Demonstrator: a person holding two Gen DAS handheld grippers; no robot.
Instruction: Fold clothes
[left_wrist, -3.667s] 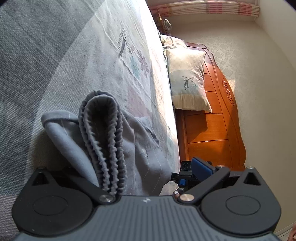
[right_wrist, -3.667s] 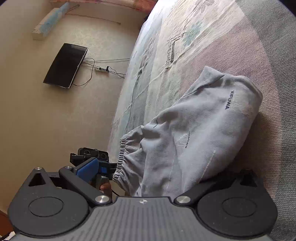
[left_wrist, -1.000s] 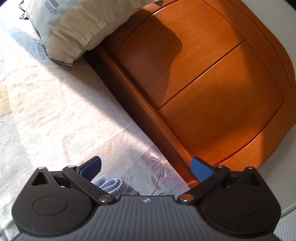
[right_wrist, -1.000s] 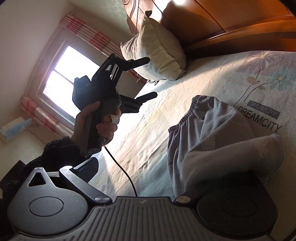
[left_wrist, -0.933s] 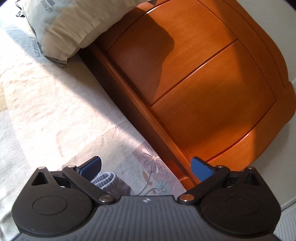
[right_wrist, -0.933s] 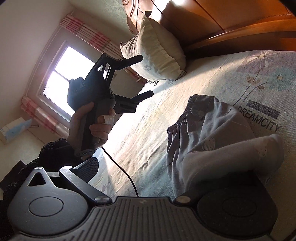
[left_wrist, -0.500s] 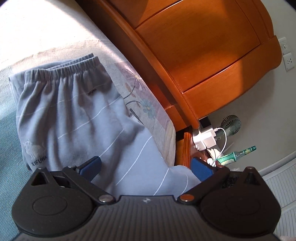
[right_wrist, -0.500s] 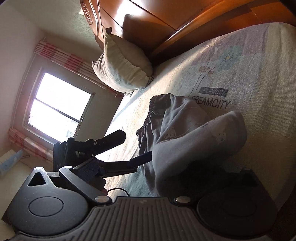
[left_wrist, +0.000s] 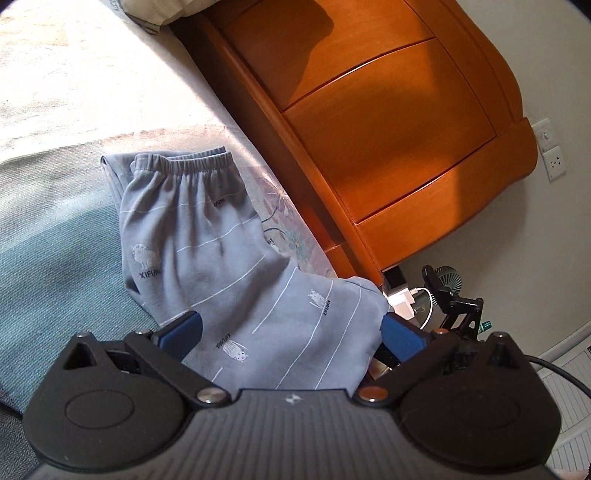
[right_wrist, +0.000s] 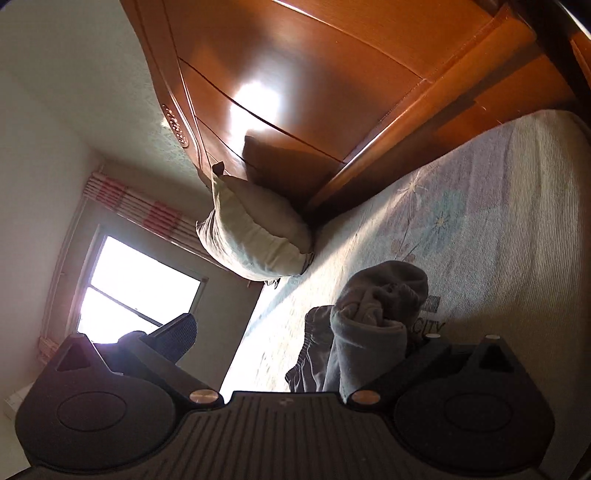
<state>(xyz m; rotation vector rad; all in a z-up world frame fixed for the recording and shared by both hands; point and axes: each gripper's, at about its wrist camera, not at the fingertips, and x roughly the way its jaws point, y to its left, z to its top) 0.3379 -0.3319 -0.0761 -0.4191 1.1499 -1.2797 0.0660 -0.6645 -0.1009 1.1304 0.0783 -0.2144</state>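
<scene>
Trousers: blue-grey cotton sweatpants (left_wrist: 207, 236) with thin white stripes, small animal prints and an elastic waistband, lying on the bed; waistband toward 11 o'clock in the left wrist view, leg end bunched up at 6 o'clock.
Surface: pale floral bedsheet (left_wrist: 74, 110) with printed lettering, sunlit at 10 o'clock, shaded teal at 9 o'clock.
Room: glossy orange-brown wooden headboard (left_wrist: 388, 129) runs from 12 to 3 o'clock; cream wall behind it carries a white wall socket (left_wrist: 556, 162). Bright window (right_wrist: 136, 291) with a striped red-and-white blind at 9 o'clock in the right wrist view.
Surroundings: cream rectangular pillow (right_wrist: 255, 236) leans against the headboard; white plug adapter with cable (left_wrist: 404, 301) and small black fan (left_wrist: 448, 278) on the floor past the bed corner, at 4 o'clock.
Left gripper (left_wrist: 291, 332): blue-tipped fingers spread wide, straddling the raised leg fabric; not clamped on it.
Right gripper (right_wrist: 295, 343): left finger stands well out; right finger hidden under rolled cloth (right_wrist: 373, 332); whether it pinches the trousers cannot be told.
Obstruction: bunched fabric blocks the right finger's tip.
</scene>
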